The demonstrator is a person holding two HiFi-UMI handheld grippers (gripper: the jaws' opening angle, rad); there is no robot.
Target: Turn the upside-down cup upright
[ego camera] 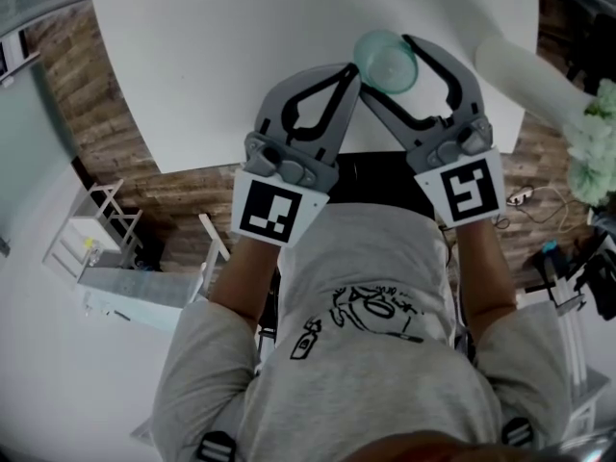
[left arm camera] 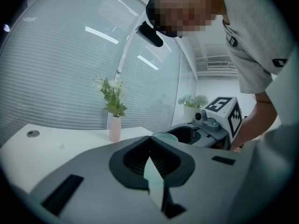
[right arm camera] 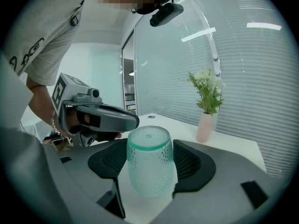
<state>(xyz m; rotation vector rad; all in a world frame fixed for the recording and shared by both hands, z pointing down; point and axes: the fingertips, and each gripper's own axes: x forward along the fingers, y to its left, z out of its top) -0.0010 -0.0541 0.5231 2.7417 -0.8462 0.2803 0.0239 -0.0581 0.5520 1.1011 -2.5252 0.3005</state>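
A teal, dimpled translucent cup (right arm camera: pixel 149 164) stands base-up between the pads of my right gripper (right arm camera: pixel 150 158), which is shut on its sides. In the head view the cup (ego camera: pixel 387 61) shows its round base, held by the right gripper (ego camera: pixel 387 65) above the near edge of the white table (ego camera: pixel 241 65). My left gripper (ego camera: pixel 351 69) is shut with nothing in it, its tip just left of the cup. In the left gripper view the closed jaws of the left gripper (left arm camera: pixel 150 141) meet in front of a sliver of the cup (left arm camera: pixel 164 136).
A pink vase with green and white flowers (right arm camera: pixel 204 125) stands on the table behind the cup, and the same vase (ego camera: pixel 525 65) is at the head view's right. A white wire rack (ego camera: pixel 91 229) stands on the wood floor at left. The person's torso fills the foreground.
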